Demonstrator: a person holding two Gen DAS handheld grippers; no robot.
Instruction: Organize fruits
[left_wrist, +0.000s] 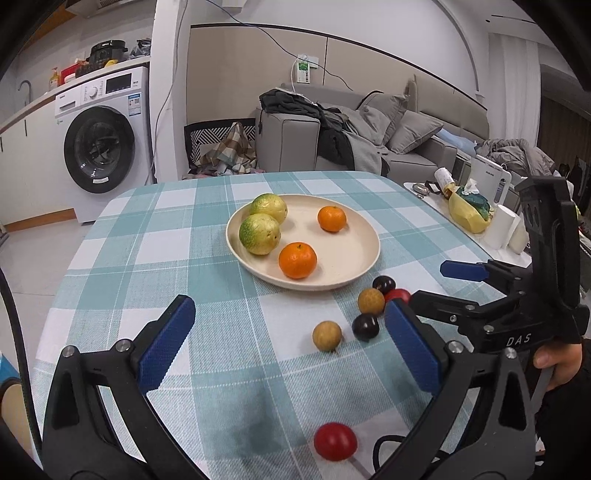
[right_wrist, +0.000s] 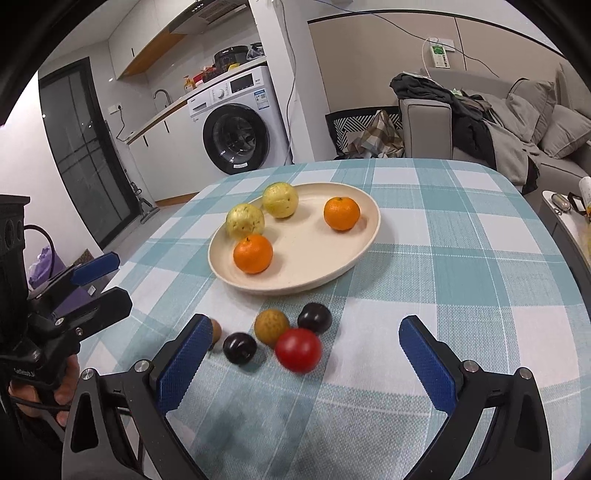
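**Fruit on a checked cloth, both grippers wide and empty**

While both hand-held tools hang above the near edge of the table, nothing sits between their blue pads. The left gripper (left_wrist: 291, 347) is spread wide, holding nothing; the right gripper (right_wrist: 306, 358) is likewise spread wide and empty, with a red cherry tomato (right_wrist: 298, 350) lying on the cloth between its fingers but touching neither.

A teal-and-white checked tablecloth (left_wrist: 155, 251) covers the table. On it stands a shallow cream plate (left_wrist: 364, 264) holding two yellow-green round fruits (left_wrist: 259, 233) side by side, touching, and two mandarins (left_wrist: 297, 260) apart from each other. Just in front of the plate, loose on the cloth, lie two tan longans (left_wrist: 327, 335), two dark plum-like fruits (left_wrist: 365, 326) and the tomato, clustered close. A second cherry tomato (left_wrist: 335, 441) lies alone near the table's front edge in the left wrist view.

Behind the table stands a white front-loading washing machine (left_wrist: 101, 144) under a counter with a sink tap and small appliances. A grey sofa (left_wrist: 417, 144) piled with clothing and cushions fills the right side, with a checked cloth in a basket (left_wrist: 221, 142) beside its arm. A low side table (left_wrist: 436, 203) to the right carries a yellow bag, tissue and white containers. A dark glazed door (right_wrist: 79, 155) shows at left in the right wrist view.
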